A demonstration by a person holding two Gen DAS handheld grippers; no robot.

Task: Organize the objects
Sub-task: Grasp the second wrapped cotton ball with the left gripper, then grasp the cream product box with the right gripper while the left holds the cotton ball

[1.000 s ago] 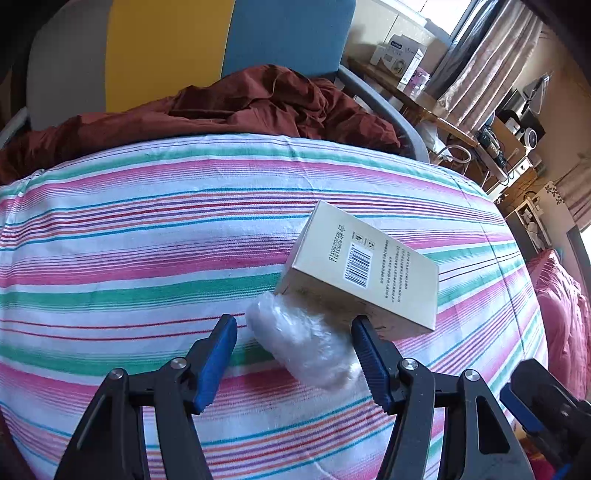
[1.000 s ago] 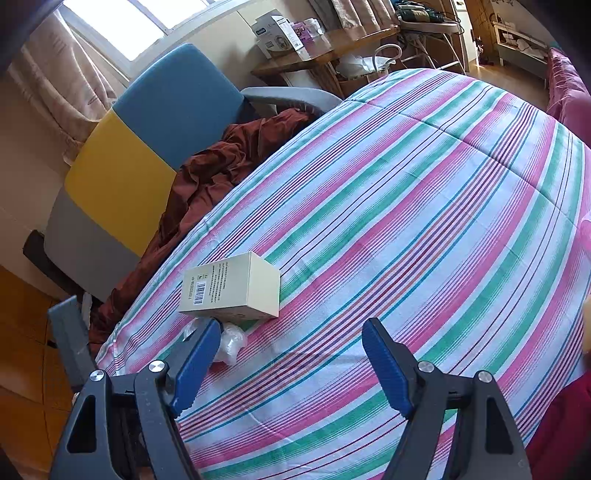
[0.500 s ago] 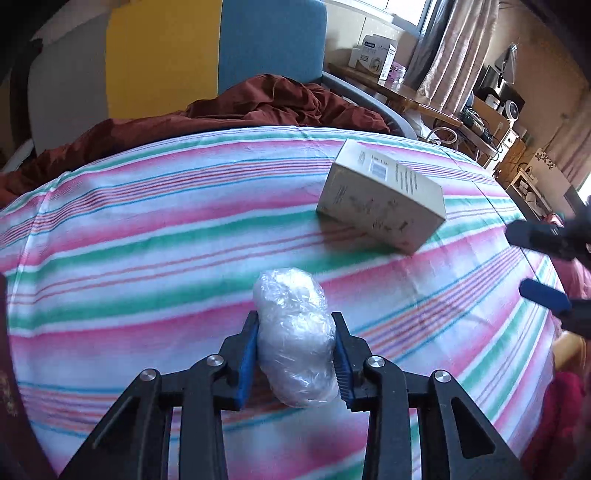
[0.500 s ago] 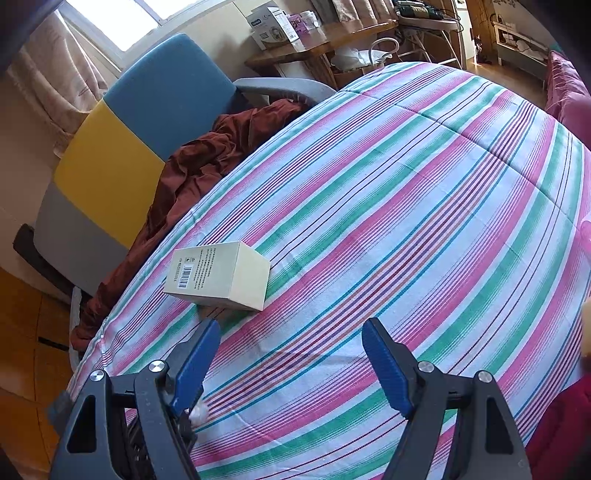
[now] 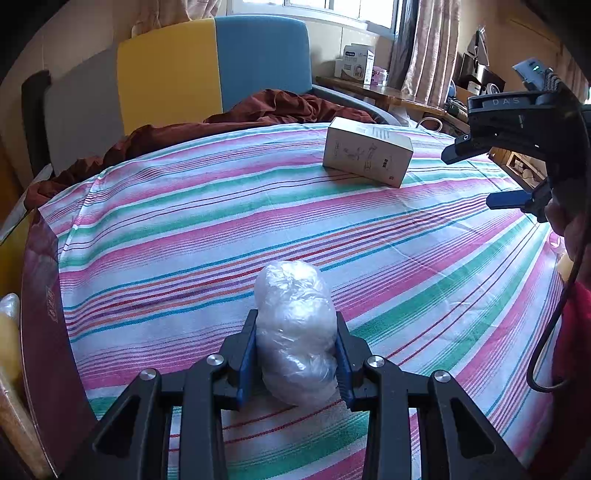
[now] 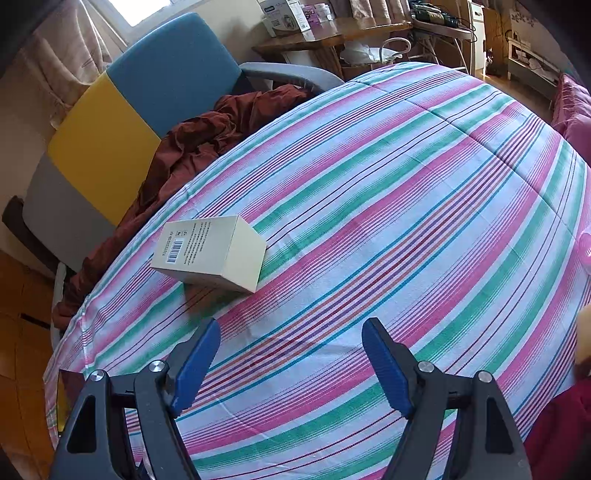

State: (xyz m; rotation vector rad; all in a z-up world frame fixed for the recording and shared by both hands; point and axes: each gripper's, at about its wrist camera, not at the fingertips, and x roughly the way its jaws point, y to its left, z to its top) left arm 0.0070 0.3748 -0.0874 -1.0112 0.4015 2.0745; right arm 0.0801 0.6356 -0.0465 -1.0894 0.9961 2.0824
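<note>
My left gripper (image 5: 294, 356) is shut on a crumpled clear plastic bundle (image 5: 295, 332) and holds it above the striped cloth (image 5: 184, 229). A cream cardboard box (image 5: 367, 155) lies on the cloth far ahead; it also shows in the right wrist view (image 6: 210, 253), ahead and to the left. My right gripper (image 6: 290, 354) is open and empty above the cloth, and it shows in the left wrist view (image 5: 476, 177) at the right edge, near the box.
A dark red cloth (image 6: 207, 140) lies on a blue, yellow and grey chair (image 6: 147, 96) beyond the table edge. A wooden desk (image 6: 332, 33) with boxes stands behind. A dark red object (image 5: 44, 314) sits at the left edge of the left view.
My left gripper closed on the plastic bundle next to the box, lifted it and pulled back from the box. My right gripper stayed open and barely moved.
</note>
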